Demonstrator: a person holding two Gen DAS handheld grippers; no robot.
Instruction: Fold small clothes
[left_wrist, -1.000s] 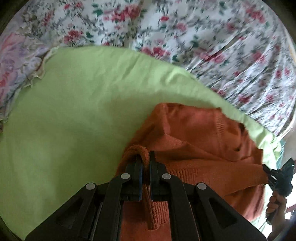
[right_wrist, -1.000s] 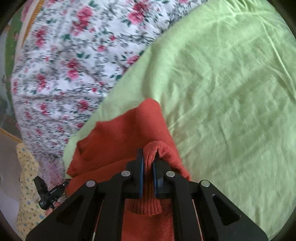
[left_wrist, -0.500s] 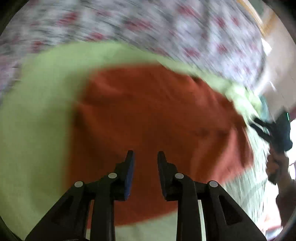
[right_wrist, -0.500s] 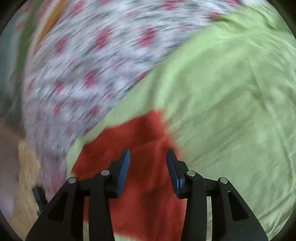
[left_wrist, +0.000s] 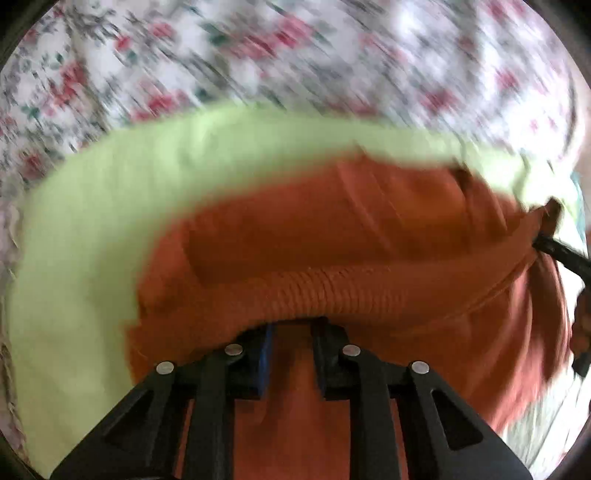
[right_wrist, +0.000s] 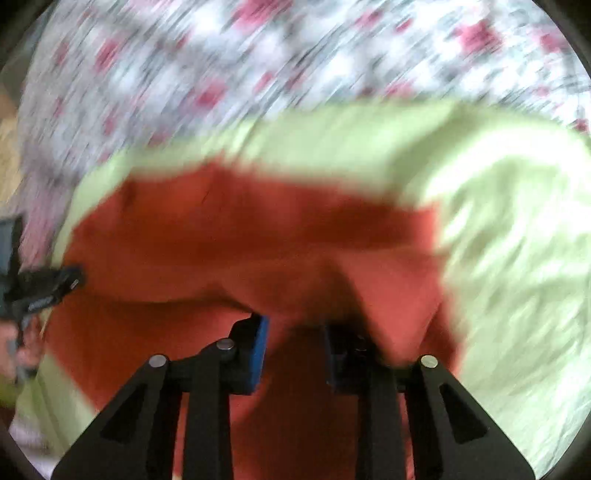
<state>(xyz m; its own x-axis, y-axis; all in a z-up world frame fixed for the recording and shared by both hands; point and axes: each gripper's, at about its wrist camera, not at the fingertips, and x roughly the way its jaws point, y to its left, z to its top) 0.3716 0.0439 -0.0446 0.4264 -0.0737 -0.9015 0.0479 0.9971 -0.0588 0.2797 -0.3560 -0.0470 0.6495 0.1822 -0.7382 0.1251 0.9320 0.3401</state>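
The flowery bedcover (left_wrist: 258, 48) is filling the far part of both blurry views. On top of it the light green sheet (left_wrist: 85, 229) is spreading wide, and it is lying under everything I am working on. Nothing is standing in my way on the green sheet.

The orange knitted sweater (left_wrist: 332, 229) is lying on the green sheet, close in front of me. Its long side is running left to right across my left view, and a ribbed band is bunching up near the tips there. In my right view the cloth is folding into a ridge by one finger.

My left tool (left_wrist: 291, 332) has just been closing a little, with orange cloth sitting between its fingers, but the blur is hiding whether they are pinching it. My right tool (right_wrist: 295, 328) has also just been closing, and I cannot tell if it is gripping the sweater.

I am seeing no words I can read anywhere.
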